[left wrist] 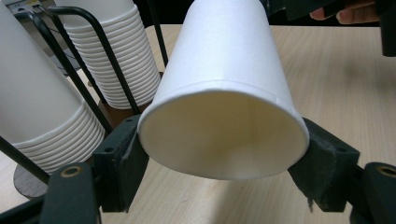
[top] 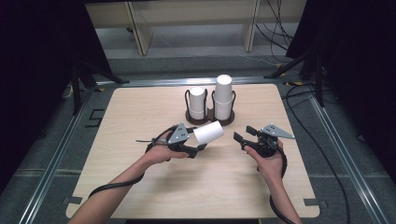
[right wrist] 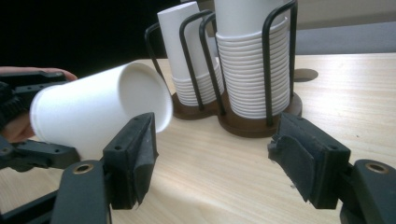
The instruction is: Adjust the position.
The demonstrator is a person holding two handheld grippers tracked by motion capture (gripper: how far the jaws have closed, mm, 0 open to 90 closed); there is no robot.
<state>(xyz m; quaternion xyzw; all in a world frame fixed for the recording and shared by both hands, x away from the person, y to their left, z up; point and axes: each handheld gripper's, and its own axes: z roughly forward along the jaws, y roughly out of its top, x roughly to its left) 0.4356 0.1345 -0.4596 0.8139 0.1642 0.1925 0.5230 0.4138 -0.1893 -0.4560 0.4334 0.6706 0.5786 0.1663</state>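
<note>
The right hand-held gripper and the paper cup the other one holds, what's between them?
Only bare table: in the high view, nothing lies between the right hand-held gripper and the paper cup.

No text, label, brand, number or sign can be read anywhere. The white paper cup (left wrist: 224, 93) clamped in the left hand-held gripper (top: 192, 140) is plain — no print on its wall or rim. The stacked cups (right wrist: 252, 70) in the wire holder ahead of the right hand-held gripper (right wrist: 215, 158) are equally blank — and the worktop (top: 140, 116) carries no markings.
</note>
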